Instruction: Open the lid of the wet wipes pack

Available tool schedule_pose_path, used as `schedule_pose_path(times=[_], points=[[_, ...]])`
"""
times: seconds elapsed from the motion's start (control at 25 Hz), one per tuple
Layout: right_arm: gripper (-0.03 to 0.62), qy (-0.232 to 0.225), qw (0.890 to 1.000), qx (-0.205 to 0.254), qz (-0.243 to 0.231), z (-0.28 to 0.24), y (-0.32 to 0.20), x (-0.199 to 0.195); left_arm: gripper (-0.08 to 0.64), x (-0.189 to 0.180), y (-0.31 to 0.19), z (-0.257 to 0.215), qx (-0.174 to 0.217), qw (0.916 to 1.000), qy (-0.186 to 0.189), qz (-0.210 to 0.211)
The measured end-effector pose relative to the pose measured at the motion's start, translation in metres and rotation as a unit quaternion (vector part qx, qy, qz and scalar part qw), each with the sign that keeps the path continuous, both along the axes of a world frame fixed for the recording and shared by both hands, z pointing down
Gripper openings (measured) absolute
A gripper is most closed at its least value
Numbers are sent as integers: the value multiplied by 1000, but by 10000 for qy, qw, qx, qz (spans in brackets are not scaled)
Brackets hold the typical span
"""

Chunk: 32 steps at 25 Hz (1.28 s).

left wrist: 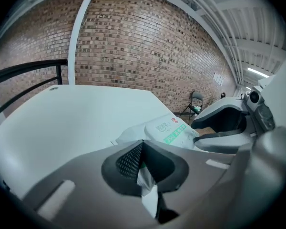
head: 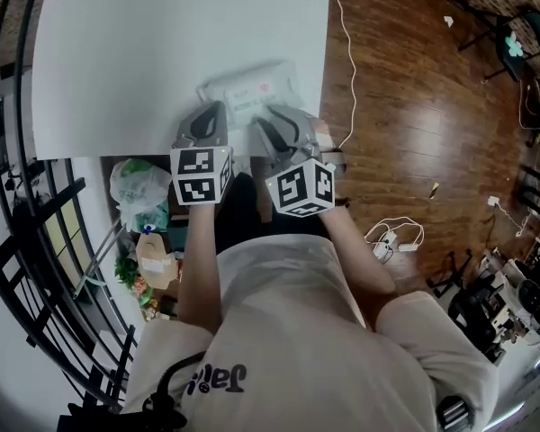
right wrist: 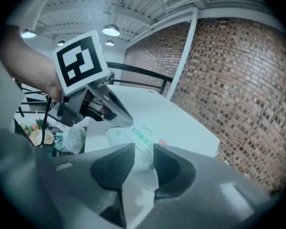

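A white wet wipes pack (head: 252, 88) with green print lies at the near edge of the white table (head: 162, 43). My left gripper (head: 214, 113) sits at the pack's left end. In the left gripper view it (left wrist: 142, 173) is shut, with a fold of the pack's white wrapper pinched between its pads, and the lid (left wrist: 170, 130) lies flat beyond. My right gripper (head: 272, 122) hovers over the pack's right end. In the right gripper view it (right wrist: 143, 163) is open, the pack (right wrist: 143, 137) showing through the gap with neither pad pressing on it.
The table's front edge runs just under both grippers. Below it stand a plastic bag (head: 139, 187) and small clutter. A black railing (head: 18, 196) is at the left. A white cable (head: 351, 79) crosses the wooden floor at the right, and a chair (head: 517, 39) stands far off.
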State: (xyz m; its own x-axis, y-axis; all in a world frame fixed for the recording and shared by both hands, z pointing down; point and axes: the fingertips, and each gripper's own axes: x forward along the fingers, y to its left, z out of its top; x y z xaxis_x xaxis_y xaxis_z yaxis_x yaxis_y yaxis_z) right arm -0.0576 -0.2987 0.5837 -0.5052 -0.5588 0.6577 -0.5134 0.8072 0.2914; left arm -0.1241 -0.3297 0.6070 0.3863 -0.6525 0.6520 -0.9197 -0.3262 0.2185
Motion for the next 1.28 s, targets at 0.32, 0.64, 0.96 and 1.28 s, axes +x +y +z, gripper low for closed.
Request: schedule_pose_path(times=[0.32, 0.64, 0.96, 1.28], points=[[118, 496, 9979, 320, -285, 18, -4, -5, 15, 0, 1, 1, -28, 10000, -24, 65], [109, 860, 9928, 658, -517, 16, -5, -8, 15, 0, 1, 1, 2, 10000, -20, 96], [73, 956, 9914, 587, -674, 6, -5, -9, 15, 1, 0, -1, -70, 9999, -17, 110], [32, 632, 9940, 620, -645, -24, -13, -15, 15, 0, -1, 1, -131, 9999, 13, 97]])
